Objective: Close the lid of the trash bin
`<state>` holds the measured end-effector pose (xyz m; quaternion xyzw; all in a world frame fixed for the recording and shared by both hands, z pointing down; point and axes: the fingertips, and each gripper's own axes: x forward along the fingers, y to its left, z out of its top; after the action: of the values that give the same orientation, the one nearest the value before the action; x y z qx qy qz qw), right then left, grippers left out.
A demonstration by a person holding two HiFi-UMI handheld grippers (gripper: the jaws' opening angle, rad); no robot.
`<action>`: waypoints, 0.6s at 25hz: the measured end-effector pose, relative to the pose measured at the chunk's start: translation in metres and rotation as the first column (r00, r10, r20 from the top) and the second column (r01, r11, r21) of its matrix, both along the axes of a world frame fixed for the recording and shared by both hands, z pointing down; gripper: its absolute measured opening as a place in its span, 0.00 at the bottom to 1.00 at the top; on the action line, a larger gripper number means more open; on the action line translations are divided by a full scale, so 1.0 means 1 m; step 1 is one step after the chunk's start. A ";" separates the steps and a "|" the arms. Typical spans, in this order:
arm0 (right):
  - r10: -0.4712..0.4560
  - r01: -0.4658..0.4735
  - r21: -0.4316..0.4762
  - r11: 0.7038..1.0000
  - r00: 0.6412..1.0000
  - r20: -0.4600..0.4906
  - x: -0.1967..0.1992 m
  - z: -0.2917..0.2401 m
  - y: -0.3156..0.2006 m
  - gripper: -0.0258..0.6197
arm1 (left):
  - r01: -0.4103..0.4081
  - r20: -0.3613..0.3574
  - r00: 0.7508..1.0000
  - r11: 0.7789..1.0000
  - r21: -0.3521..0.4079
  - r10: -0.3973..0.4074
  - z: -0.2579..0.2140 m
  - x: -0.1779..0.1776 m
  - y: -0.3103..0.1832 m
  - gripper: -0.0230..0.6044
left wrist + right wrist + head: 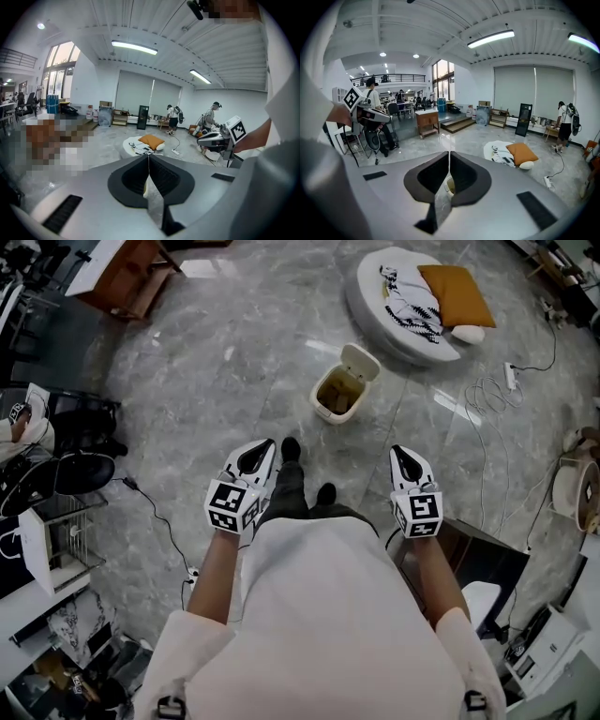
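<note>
Lid (362,362) of small cream plastic trash bin (336,399) was left tipped open at the far side.

The bin was seen on the grey marble floor (234,362), well ahead of both grippers. The left gripper (259,456) and right gripper (404,458) were kept pinched fully together, with nothing held. The lid was judged light and stiff, and the bin easily shoved. The lid's free edge would best be hooked and drawn down gently.
</note>
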<state>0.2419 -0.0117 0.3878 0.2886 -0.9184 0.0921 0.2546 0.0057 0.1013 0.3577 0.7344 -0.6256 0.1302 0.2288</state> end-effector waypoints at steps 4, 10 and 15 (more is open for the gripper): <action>0.020 -0.020 0.004 1.000 1.000 -0.013 -0.014 0.001 -0.011 0.09 | -0.026 -0.007 1.000 1.000 0.005 0.026 0.003 -0.019 -0.017 0.07; 0.056 -0.055 0.009 0.998 0.998 -0.042 -0.040 0.001 -0.032 0.09 | -0.076 -0.029 0.997 0.997 0.029 0.077 0.004 -0.049 -0.052 0.06; 0.089 -0.089 0.003 0.996 0.994 -0.066 -0.061 0.002 -0.050 0.09 | -0.130 -0.044 0.990 0.991 0.018 0.130 0.011 -0.071 -0.079 0.06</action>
<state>0.1811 -0.0614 0.3901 0.3323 -0.8957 0.0937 0.2802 -0.0656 0.0218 0.3688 0.7781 -0.5721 0.1236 0.2280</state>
